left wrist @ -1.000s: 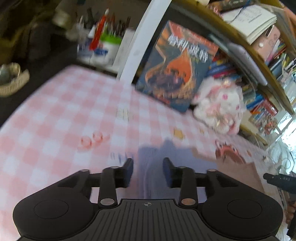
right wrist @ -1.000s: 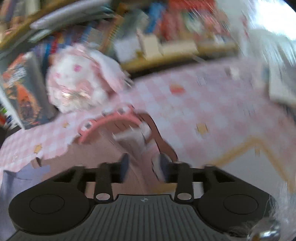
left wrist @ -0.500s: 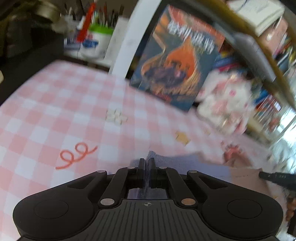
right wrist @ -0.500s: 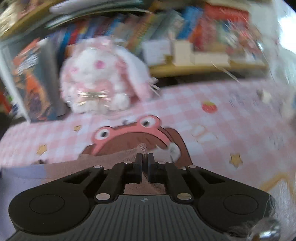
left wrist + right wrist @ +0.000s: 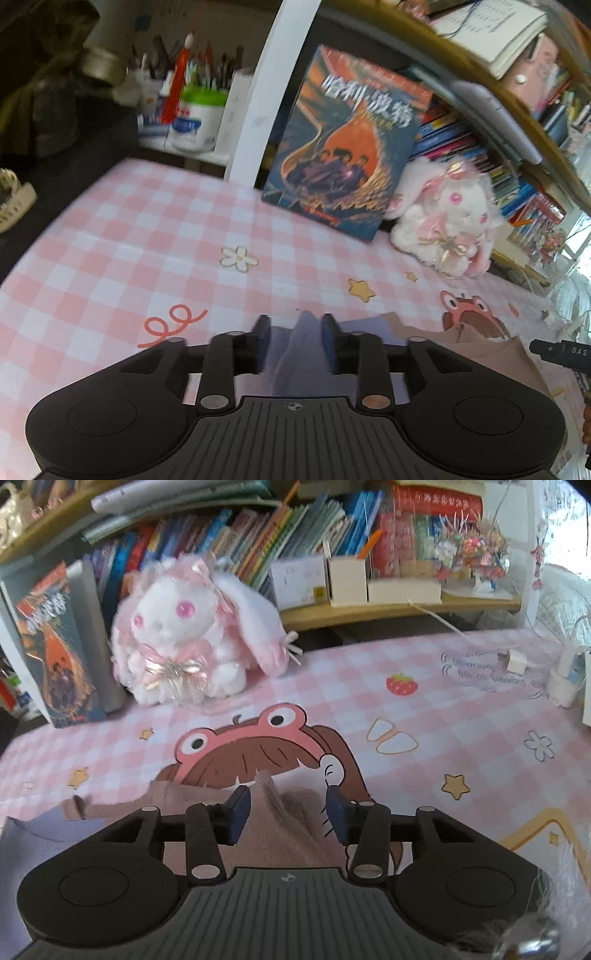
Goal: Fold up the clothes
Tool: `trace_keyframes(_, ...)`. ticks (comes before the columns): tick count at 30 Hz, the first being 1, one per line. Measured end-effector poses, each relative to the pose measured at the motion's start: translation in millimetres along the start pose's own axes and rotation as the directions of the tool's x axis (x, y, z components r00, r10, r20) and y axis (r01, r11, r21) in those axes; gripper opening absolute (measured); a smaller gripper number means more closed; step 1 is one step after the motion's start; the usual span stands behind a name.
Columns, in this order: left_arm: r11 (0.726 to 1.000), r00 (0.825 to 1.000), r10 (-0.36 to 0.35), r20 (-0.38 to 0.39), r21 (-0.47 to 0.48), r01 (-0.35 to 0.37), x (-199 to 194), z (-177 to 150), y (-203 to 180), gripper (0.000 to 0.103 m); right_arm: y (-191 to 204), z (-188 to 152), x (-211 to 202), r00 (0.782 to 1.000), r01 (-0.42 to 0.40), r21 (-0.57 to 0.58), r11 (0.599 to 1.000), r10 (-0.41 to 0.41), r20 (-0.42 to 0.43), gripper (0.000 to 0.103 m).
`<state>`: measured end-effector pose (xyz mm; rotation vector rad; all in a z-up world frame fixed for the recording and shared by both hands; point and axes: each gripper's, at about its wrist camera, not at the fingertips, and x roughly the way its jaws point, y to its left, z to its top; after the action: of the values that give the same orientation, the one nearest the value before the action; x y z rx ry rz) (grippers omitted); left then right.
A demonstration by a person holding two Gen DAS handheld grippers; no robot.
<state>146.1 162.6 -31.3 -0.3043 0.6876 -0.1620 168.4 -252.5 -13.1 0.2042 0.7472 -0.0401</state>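
Note:
A garment lies on the pink checked table cover (image 5: pixel 110 240); one part is lavender (image 5: pixel 295 358), the other taupe (image 5: pixel 288 834). In the left wrist view my left gripper (image 5: pixel 294 325) has its jaws opening, and a pinched-up lavender ridge stands between them, free of the pads. The right wrist view shows my right gripper (image 5: pixel 287 801) with jaws opening around a raised taupe fold, pads also off the cloth. The lavender part (image 5: pixel 29 845) trails off to the left there. The garment's near side is hidden under both grippers.
An upright book (image 5: pixel 343 147) and a white-pink plush rabbit (image 5: pixel 184 638) stand at the back of the table. Behind them are crowded bookshelves (image 5: pixel 332 535) and a pen holder (image 5: pixel 195 114). A charger with cables (image 5: pixel 517 661) lies at the far right.
Half a second ago both grippers were shut on the cloth; now both pairs of jaws have parted, leaving the pinched folds standing. A second ago they were open above the garment.

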Motion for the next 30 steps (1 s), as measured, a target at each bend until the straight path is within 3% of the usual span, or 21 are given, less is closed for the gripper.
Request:
trace_keyframes(4,1.000,1.000,0.021,0.018,0.018,-0.022,-23,-12,-10,0.043,0,-7,-22,0.999,-0.027,-0.045,0.999,0.028,0.027,0.063)
trace_keyframes(9,0.996,0.995,0.089,0.035,0.018,-0.090,-50,-33,-20,0.051,-6,-22,-46,0.999,-0.028,-0.088,0.996,0.031,0.029,0.068)
trace_keyframes(11,0.992,0.991,0.122,0.050,0.013,-0.123,-64,-42,-27,0.063,-9,-29,-56,0.999,-0.028,-0.101,0.994,0.031,0.027,0.072)
trace_keyframes(16,0.987,0.984,0.161,0.070,0.005,-0.162,-93,-66,-49,0.072,-14,-57,-77,1.000,0.006,-0.144,0.990,-0.006,0.001,0.083)
trace_keyframes(20,0.985,0.983,0.175,0.049,-0.001,-0.175,-102,-85,-67,0.073,-19,-81,-91,0.998,0.048,-0.158,0.986,-0.054,-0.028,0.084)
trace_keyframes(30,0.978,0.978,0.208,0.009,-0.003,-0.208,-126,-133,-104,0.076,-38,-124,-129,0.998,0.000,-0.156,0.988,-0.010,-0.067,0.087)
